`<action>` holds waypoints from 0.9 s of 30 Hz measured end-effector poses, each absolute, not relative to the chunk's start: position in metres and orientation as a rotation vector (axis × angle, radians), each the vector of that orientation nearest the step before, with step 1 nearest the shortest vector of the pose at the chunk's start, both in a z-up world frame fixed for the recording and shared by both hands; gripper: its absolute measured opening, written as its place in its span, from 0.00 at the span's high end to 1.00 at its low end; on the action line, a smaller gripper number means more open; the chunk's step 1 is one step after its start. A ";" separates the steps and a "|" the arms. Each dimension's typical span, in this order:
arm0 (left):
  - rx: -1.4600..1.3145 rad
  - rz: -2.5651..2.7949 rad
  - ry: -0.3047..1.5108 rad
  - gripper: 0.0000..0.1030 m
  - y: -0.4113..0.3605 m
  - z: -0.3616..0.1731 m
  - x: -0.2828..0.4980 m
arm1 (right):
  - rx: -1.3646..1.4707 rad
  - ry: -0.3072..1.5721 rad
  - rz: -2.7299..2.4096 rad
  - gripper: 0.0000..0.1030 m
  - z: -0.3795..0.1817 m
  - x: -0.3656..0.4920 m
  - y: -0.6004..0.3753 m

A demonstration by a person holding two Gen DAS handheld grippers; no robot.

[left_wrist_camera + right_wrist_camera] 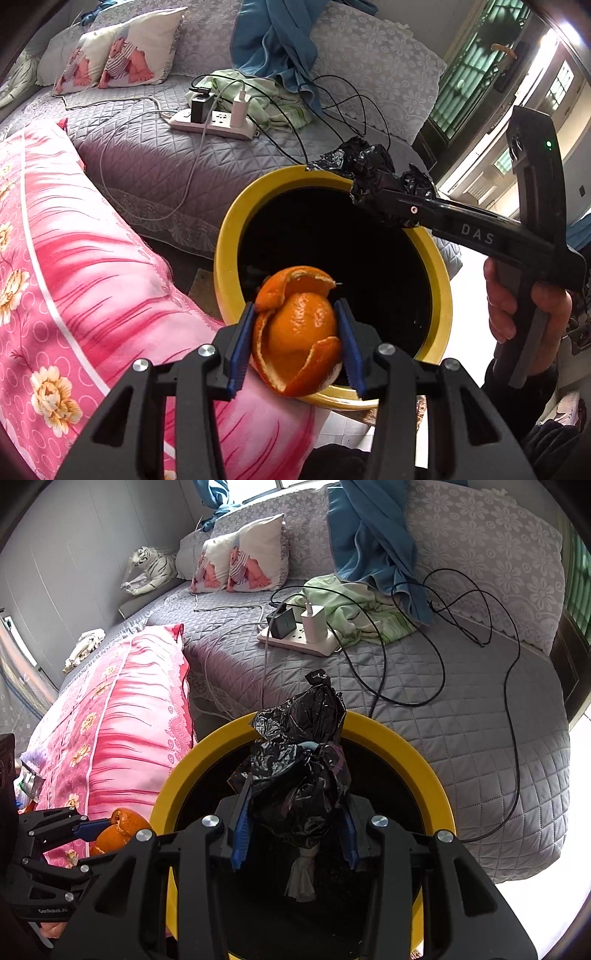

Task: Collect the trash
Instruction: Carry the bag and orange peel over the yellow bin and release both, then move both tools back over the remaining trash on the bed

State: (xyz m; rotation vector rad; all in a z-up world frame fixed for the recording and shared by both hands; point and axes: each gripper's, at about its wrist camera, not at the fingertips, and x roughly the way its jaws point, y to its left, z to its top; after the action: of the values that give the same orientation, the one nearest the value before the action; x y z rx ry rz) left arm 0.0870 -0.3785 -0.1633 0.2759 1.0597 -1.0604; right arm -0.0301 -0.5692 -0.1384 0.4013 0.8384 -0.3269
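The left gripper (295, 328) is clamped on an orange peel (297, 330), its blue pads (238, 350) pressing the curled rind from both sides, and it holds the peel over the near rim of a yellow trash bin (225, 258) whose inside is dark. In the right wrist view the same peel (120, 830) shows at the bin's left edge, just outside the yellow rim (417, 760). The right gripper (295, 834) is closed around a crumpled black plastic bag (303, 760), gripped between its blue pads (240, 834), with a twist of white tissue (303, 878) hanging from the bag's lower end over the bin's opening. From the left wrist camera the bag (373, 173) sits at the far rim of the bin, wrapped over the tips of the right gripper (384, 199), and the person's right hand (524, 310) grasps that tool's handle. Behind the bin lies a bed under a grey quilted cover (461, 720), carrying a white power strip (299, 642) with chargers plugged in, black cables (436, 657) looping across it, a green cloth (354, 609), a blue cloth (373, 539) and two printed pillows (240, 561). A pink floral blanket (74, 258) lies along the bin's left side, touching its wall.
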 end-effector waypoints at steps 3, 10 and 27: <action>0.283 -1.063 1.066 0.61 -0.382 -0.166 0.086 | 0.409 0.841 -0.329 0.64 -0.141 -0.030 -0.572; 0.290 -1.058 1.068 0.60 -0.388 -0.167 0.086 | 0.422 0.848 -0.324 0.63 -0.145 -0.027 -0.573; 0.231 -1.027 0.989 0.39 -0.362 -0.148 0.096 | 0.455 0.813 -0.343 0.48 -0.137 -0.033 -0.578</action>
State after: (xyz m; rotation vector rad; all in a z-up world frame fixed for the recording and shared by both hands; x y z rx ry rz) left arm 0.0965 -0.3618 -0.1482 0.2312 0.9889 -1.0273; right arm -0.0328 -0.5784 -0.1367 0.4551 0.8129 -0.3433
